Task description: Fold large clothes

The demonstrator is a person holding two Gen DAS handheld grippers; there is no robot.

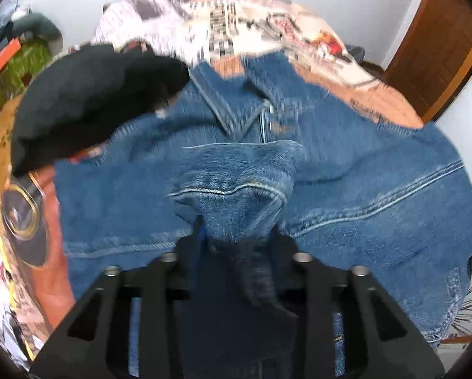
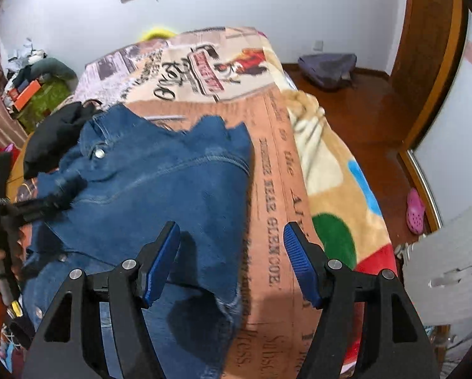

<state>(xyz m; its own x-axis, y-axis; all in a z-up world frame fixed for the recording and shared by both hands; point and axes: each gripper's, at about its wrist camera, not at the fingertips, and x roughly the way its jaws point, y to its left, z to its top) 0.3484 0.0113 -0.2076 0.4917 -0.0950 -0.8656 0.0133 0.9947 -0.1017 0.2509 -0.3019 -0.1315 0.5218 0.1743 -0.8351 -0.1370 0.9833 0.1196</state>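
A blue denim jacket [image 1: 346, 170] lies spread on a bed with a printed blanket [image 1: 267, 22], collar toward the far side. My left gripper [image 1: 239, 233] is shut on a bunched fold of the jacket's denim, which rises between its fingers. In the right wrist view the jacket [image 2: 160, 186] lies on the blanket [image 2: 267, 170]. My right gripper [image 2: 231, 259] is open and empty, hovering over the jacket's right edge; its blue pads [image 2: 160, 262] stand wide apart. The left gripper [image 2: 55, 195] shows at the left, blurred, holding the denim.
A black garment [image 1: 87, 101] lies at the jacket's far left, on the bed. A cluttered green pile [image 2: 36, 101] stands left of the bed. Right of the bed are a wooden floor [image 2: 362, 120], a grey bag [image 2: 327, 66], a pink shoe [image 2: 414, 210] and a white panel [image 2: 450, 271].
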